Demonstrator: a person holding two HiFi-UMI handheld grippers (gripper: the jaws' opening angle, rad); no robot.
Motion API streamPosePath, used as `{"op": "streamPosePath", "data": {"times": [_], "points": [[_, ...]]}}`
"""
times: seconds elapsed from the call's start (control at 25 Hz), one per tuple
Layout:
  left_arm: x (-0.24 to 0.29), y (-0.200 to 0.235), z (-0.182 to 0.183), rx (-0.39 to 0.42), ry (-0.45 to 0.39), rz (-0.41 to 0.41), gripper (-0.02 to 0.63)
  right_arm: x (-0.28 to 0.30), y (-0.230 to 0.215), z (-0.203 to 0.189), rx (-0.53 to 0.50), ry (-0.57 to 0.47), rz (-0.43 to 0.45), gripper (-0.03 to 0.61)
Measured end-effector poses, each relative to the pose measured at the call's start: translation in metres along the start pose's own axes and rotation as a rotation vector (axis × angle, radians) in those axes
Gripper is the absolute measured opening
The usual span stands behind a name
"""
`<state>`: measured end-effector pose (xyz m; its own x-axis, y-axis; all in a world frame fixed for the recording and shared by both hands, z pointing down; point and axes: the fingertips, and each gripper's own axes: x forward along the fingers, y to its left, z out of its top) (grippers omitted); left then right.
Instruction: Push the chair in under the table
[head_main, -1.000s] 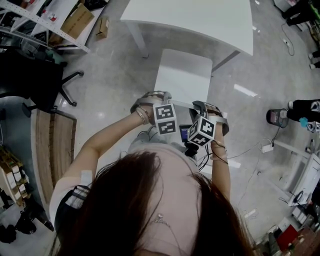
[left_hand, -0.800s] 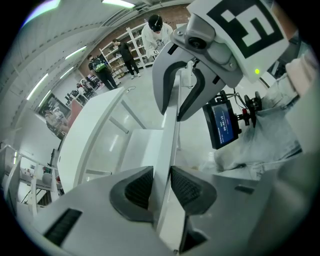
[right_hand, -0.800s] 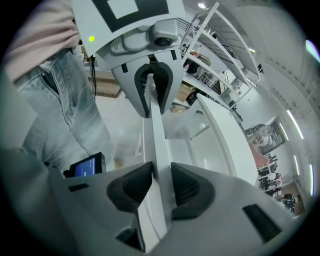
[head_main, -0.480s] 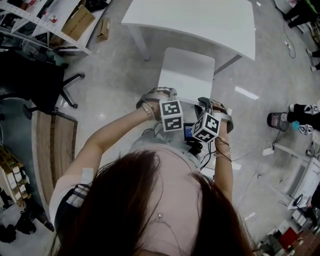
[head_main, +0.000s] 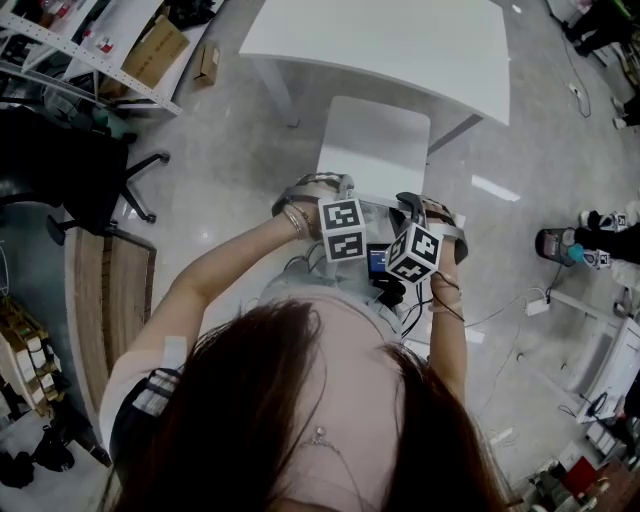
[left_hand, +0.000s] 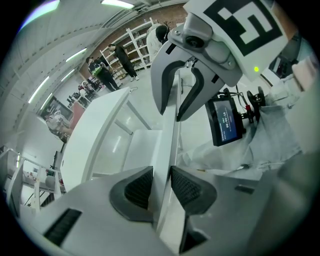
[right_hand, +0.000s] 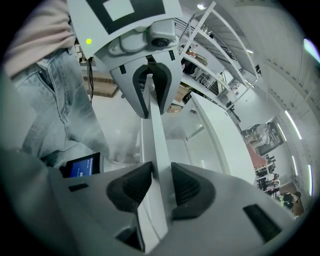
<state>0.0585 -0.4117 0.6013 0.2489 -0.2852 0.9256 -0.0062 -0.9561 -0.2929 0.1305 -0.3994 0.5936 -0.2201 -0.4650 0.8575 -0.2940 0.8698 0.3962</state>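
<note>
**Operator:** Left gripper (left_hand: 160, 187) — what has it got?

**Spotter:** It's clamped on the top edge of the thin white backrest (left_hand: 167, 145) of the white, square-seated chair (head_main: 375, 145). Both ribbed black pads (left_hand: 137, 187) press on the panel.

**Operator:** And the right gripper (right_hand: 161, 182)?

**Spotter:** It's on the same edge, further along. Your jaws there have just been easing apart, yet the panel sits between the pads and both touch it.

**Operator:** Where does the chair stand?

**Spotter:** On your side of the white rectangular table (head_main: 400, 40), facing it squarely. The seat's far edge lies right at the table's near edge, and the rest of the seat is out from under the tabletop. The backrest is the part farthest from the table — that's where you hold it, both grippers side by side and pointing steeply down.
</note>
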Motion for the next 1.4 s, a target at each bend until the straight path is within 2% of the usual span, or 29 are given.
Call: {"op": "streamPosePath", "data": {"times": [0.6,1.4], "points": [[0.024,0.059,0.023,0.002,0.000,0.025,0.117,0.024,-0.064,-0.016,0.007,0.013,-0.024,0.132],[0.047,0.122,0.033,0.004,0.001,0.026,0.117,0.051,-0.126,-0.018,0.017,0.010,-0.020,0.135]]}}
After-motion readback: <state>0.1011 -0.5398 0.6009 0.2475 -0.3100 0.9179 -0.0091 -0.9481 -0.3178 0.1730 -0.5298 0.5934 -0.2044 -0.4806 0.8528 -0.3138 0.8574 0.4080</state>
